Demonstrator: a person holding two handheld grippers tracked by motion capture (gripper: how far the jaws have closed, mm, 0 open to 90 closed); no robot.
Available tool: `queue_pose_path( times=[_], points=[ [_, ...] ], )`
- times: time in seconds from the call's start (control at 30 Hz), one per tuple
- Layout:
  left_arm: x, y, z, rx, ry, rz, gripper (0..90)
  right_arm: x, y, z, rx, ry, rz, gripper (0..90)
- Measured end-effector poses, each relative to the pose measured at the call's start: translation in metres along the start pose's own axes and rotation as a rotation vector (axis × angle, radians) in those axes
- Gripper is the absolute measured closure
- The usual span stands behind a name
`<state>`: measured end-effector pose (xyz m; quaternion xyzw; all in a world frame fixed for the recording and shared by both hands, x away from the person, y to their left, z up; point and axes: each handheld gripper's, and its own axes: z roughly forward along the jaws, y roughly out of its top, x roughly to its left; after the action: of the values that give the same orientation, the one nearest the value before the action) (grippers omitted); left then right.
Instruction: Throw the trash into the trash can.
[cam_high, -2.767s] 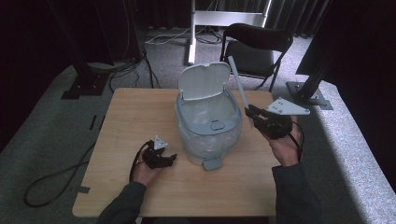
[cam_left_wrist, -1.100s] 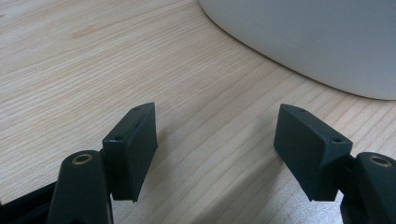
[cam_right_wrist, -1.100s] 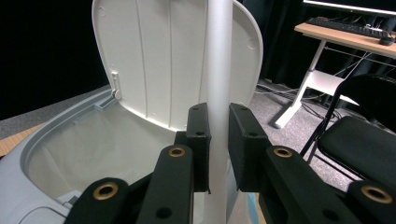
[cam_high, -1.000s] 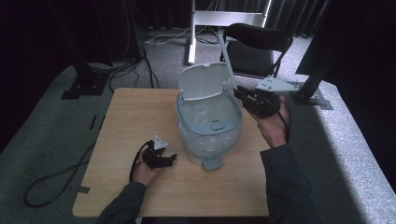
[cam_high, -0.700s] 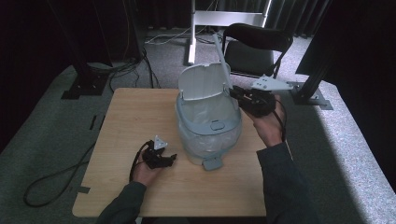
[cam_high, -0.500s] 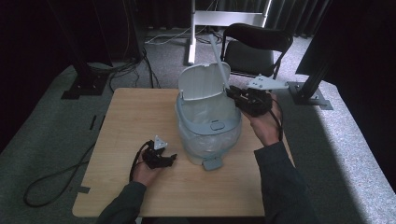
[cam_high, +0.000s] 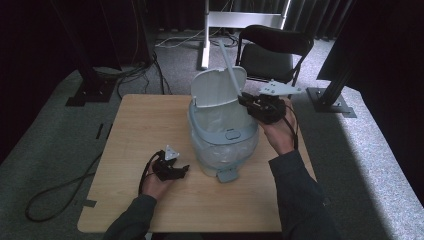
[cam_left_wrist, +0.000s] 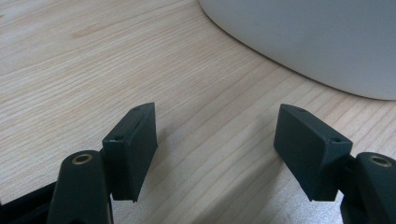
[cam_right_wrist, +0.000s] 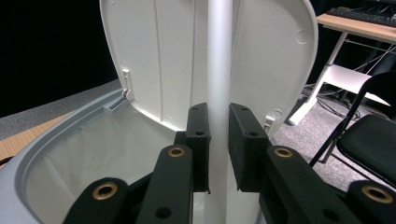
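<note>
Left claw (cam_high: 181, 171) low, jaws parted; right claw (cam_high: 243, 99) raised, jaws clamped.

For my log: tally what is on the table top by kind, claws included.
Lidded bins: 1, the pale bin with its lid raised.
White rods: 1, the rod clamped in the right claw over the bin.
Claws: 2, counting the left claw, open on the wooden table.
Total: 4.

Overhead view; two close gripper-mounted views.
</note>
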<state>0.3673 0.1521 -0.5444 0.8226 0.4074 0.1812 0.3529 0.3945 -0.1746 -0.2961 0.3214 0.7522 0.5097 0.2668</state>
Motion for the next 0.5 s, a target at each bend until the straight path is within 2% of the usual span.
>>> queue_pose_path(
  times=[0.5],
  points=[
    [0.0000, 0.0000, 0.0000, 0.000, -0.001, 0.000, 30.2, 0.0007, 0.0008, 0.0049, 0.010, 0.005, -0.002, 78.4]
  ],
)
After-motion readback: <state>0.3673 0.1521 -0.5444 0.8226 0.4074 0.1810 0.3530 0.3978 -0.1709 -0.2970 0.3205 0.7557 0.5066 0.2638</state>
